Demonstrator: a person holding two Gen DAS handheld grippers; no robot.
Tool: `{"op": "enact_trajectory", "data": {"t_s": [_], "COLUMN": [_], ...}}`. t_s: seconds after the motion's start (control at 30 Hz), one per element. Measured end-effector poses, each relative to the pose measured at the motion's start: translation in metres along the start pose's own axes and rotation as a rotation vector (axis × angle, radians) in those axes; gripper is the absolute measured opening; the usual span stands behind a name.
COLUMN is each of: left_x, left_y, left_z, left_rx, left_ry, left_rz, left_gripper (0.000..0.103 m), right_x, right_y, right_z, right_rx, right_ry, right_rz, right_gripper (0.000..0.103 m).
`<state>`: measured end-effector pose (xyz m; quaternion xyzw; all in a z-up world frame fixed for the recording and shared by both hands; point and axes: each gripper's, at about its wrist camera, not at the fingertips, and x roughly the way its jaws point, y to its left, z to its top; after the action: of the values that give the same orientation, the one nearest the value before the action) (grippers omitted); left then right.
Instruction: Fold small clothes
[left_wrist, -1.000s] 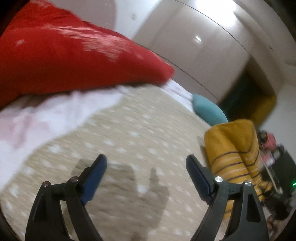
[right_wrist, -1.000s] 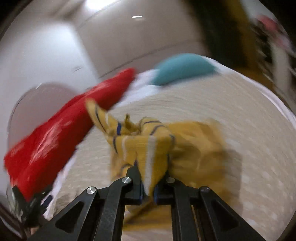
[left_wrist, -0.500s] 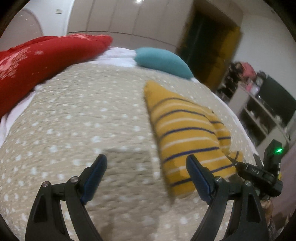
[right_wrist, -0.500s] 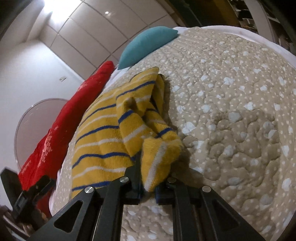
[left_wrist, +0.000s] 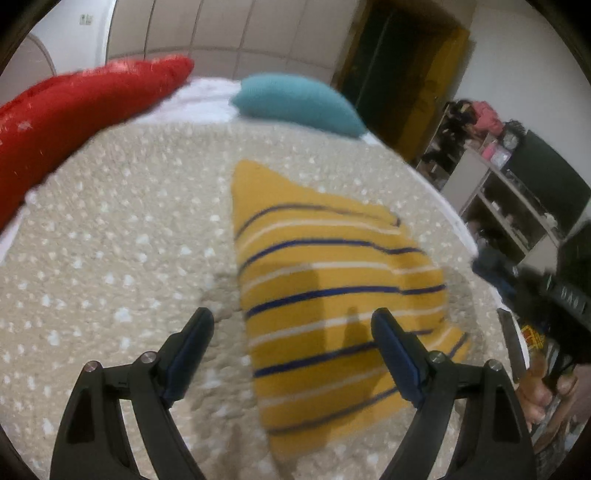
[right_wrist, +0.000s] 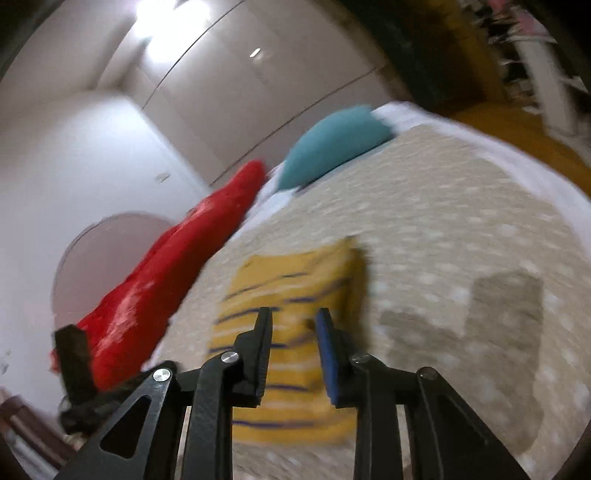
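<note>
On the beige dotted bedspread (left_wrist: 110, 258), a folded yellow striped garment (left_wrist: 332, 295) is lying flat, well short of the teal pillow (left_wrist: 295, 99) and the red blanket (left_wrist: 85, 107). The left gripper (left_wrist: 291, 350) is hovering over its near edge with jaws spread wide, gripping nothing. The right gripper (right_wrist: 293, 350) is opening its jaws, pads pressing on nothing, the garment lying beyond them.

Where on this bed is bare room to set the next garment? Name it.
Bare bedspread lies between the red pillow and the yellow striped garment, and again on that garment's other side. The head end is crowded by the teal pillow.
</note>
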<state>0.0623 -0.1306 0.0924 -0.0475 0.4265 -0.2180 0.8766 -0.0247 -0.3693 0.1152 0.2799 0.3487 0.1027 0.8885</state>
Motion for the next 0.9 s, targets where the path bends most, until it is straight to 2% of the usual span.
{"op": "enact_trajectory", "data": {"t_s": [0.1, 0.17, 0.2, 0.27, 0.4, 0.6, 0.77, 0.9], "left_x": [0.033, 0.051, 0.056, 0.056, 0.041, -0.015, -0.073, -0.125], "left_y": [0.004, 0.009, 0.010, 0.010, 0.000, -0.017, -0.034, -0.053], "left_z": [-0.008, -0.015, -0.018, -0.021, -0.026, -0.055, -0.081, -0.097], "left_rx": [-0.030, -0.053, -0.062, -0.072, -0.023, 0.047, 0.068, 0.074], "left_ry": [0.091, 0.131, 0.140, 0.127, 0.108, -0.047, -0.266, -0.477], "left_rz": [0.007, 0.013, 0.006, -0.002, 0.001, 0.043, 0.215, 0.338], "left_gripper": [0.086, 0.087, 0.090, 0.092, 0.092, 0.092, 0.092, 0.103], "right_x": [0.058, 0.090, 0.103, 0.113, 0.094, 0.014, -0.035, -0.053], "right_y": [-0.008, -0.023, -0.031, -0.041, -0.044, -0.038, -0.030, -0.031], "right_z": [0.009, 0.011, 0.012, 0.013, 0.009, -0.026, -0.076, -0.106], "right_rx": [0.018, 0.037, 0.023, -0.002, 0.021, -0.037, -0.115, -0.079], "right_ry": [0.140, 0.191, 0.203, 0.182, 0.138, 0.053, -0.006, -0.048], "right_rz": [0.010, -0.083, -0.139, -0.193, -0.173, -0.187, -0.278, -0.298], "right_gripper": [0.025, 0.023, 0.019, 0.026, 0.028, 0.037, 0.037, 0.039]}}
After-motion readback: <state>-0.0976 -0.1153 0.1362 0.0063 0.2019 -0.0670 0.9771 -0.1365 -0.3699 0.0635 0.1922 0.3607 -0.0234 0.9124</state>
